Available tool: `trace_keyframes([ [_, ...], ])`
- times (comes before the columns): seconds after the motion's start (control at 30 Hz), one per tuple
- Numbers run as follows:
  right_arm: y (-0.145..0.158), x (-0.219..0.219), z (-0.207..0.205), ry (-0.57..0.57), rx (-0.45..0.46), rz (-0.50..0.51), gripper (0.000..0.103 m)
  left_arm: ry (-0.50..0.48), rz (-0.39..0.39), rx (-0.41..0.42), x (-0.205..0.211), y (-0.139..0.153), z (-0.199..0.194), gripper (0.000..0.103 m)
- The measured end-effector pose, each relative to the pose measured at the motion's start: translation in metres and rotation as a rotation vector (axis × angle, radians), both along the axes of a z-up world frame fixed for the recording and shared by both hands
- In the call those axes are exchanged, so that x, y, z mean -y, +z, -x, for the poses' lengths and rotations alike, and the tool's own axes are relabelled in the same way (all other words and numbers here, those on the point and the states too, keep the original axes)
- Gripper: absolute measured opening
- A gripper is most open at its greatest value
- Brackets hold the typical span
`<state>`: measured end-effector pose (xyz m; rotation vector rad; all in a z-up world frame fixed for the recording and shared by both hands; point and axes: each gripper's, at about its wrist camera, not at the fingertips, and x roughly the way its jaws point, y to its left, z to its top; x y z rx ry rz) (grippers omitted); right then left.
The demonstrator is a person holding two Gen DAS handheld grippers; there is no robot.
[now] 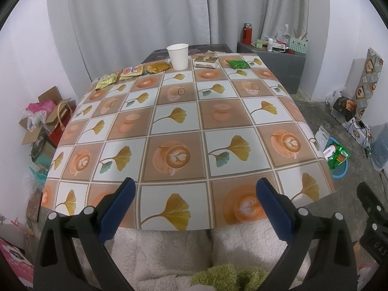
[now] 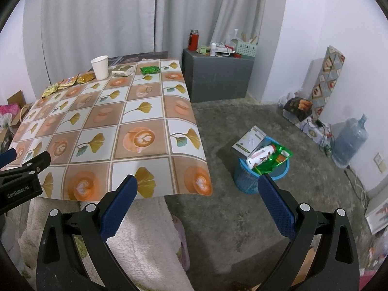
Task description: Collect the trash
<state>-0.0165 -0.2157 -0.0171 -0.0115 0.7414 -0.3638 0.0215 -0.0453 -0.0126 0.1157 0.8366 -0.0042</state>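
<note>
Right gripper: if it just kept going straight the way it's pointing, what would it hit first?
Probably the bare concrete floor between the table and blue trash basket. The open right gripper aims into that gap, though depth is hard to judge.

The right gripper hangs with its jaws wide apart and nothing between them, above the near corner of the table. Along the table's far edge stand a white paper cup, yellow snack packets, a small box and a green packet. On the floor beside the table, a blue bin holds a carton, a bottle and green wrappers.
</note>
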Motion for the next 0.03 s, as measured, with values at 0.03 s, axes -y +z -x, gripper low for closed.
trace_keyframes([
  [0.03, -0.0001, 0.0011, 0.0002, 0.0, 0.0, 0.0, 0.096, -0.001, 0.001, -0.002, -0.0002, 0.0, -0.0002, 0.097],
])
